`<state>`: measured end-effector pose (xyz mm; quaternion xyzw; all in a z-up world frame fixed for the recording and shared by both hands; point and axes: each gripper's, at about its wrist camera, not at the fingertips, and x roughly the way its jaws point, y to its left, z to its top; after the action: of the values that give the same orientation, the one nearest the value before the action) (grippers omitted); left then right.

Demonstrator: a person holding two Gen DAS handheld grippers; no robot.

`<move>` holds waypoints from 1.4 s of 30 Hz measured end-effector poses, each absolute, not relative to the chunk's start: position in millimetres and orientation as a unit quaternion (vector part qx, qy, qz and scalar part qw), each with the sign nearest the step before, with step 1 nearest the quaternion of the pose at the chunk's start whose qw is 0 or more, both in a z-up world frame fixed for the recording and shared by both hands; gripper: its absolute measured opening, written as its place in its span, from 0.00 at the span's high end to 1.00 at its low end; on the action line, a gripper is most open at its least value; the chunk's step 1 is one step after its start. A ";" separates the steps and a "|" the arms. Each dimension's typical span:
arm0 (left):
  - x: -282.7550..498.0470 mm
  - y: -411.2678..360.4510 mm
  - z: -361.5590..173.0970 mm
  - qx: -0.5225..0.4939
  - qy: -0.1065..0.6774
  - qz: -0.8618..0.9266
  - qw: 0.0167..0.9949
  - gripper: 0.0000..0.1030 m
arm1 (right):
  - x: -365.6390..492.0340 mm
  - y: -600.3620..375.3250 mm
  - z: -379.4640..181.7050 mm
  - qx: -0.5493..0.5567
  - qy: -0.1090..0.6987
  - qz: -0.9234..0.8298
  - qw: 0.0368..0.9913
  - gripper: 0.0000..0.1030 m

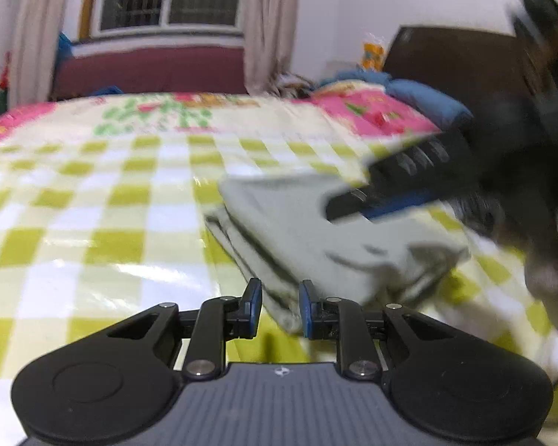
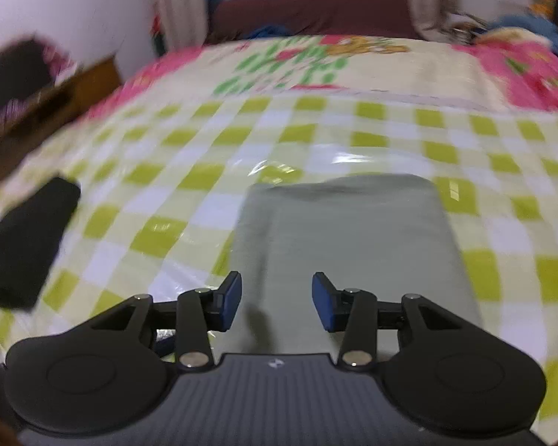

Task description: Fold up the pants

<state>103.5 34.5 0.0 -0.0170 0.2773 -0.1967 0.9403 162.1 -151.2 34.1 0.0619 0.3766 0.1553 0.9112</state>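
Now, the bed (image 2: 189, 171), w/ green-checked cover, was seen to carry the pants (image 2: 349, 245), folded into a grey packet near its front edge. From the right tool (image 2: 277, 301) the packet lay straight ahead & just below, long axis running away along the tool's line, far end pointing toward the window side. Right tool was judged nearer; jaws stood apart, nothing gripped. Left tool (image 1: 279, 308) was set narrow at the packet's near corner, layered edge in the gap, pads not seen pressing.
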 end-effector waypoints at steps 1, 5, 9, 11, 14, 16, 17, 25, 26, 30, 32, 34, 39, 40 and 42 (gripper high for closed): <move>102.3 32.9 7.2 -0.019 0.266 -0.201 0.943 0.65 | 159.0 -158.5 35.3 0.069 0.363 0.150 0.917 0.58; 116.3 10.9 25.8 0.000 0.248 -0.222 0.943 0.56 | 163.8 -186.9 33.2 0.096 0.343 0.113 0.927 0.58; 165.0 -11.2 9.6 0.029 0.283 -0.210 0.935 0.56 | 178.0 -206.6 14.6 0.110 0.353 0.093 0.924 0.58; 189.2 -17.9 -12.4 0.056 0.334 -0.186 0.922 0.56 | 188.4 -215.7 -5.9 0.120 0.399 0.081 0.906 0.57; 190.6 -17.7 -23.0 0.082 0.353 -0.173 0.916 0.53 | 181.3 -222.7 -14.4 0.130 0.416 0.084 0.896 0.59; 179.0 -16.2 -13.2 0.087 0.345 -0.161 0.921 0.53 | 165.9 -222.0 0.0 0.125 0.385 0.089 0.910 0.56; 174.7 -14.7 -9.4 0.082 0.345 -0.158 0.922 0.53 | 157.3 -222.5 6.7 0.127 0.371 0.093 0.915 0.55; 132.7 -27.5 7.5 0.114 0.374 -0.143 0.909 0.51 | 126.0 -213.2 -1.6 0.110 0.398 0.077 0.908 0.47; 124.0 -28.4 13.7 0.111 0.369 -0.147 0.911 0.51 | 116.4 -214.2 10.0 0.123 0.378 0.087 0.913 0.48; 93.6 -31.0 33.6 0.098 0.351 -0.146 0.920 0.51 | 80.6 -212.2 37.4 0.118 0.331 0.095 0.932 0.44; 79.4 -32.5 38.8 0.099 0.344 -0.146 0.922 0.51 | 62.8 -212.0 36.0 0.122 0.325 0.094 0.933 0.44; 65.4 -34.5 41.3 0.110 0.334 -0.142 0.925 0.50 | 51.7 -213.4 28.8 0.137 0.332 0.088 0.929 0.44; 39.4 -32.6 40.5 0.108 0.326 -0.138 0.929 0.37 | 19.4 -209.0 12.4 0.147 0.353 0.083 0.920 0.43; 36.2 -32.1 39.7 0.108 0.324 -0.134 0.930 0.35 | 14.5 -206.4 11.3 0.142 0.353 0.084 0.921 0.43; 31.3 -31.2 37.5 0.110 0.321 -0.126 0.932 0.32 | 7.9 -202.1 11.8 0.134 0.349 0.090 0.923 0.43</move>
<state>31.3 -31.2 37.5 0.1102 0.3207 -0.1260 0.9323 7.9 -202.1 11.8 0.1342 0.3491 0.0898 0.9231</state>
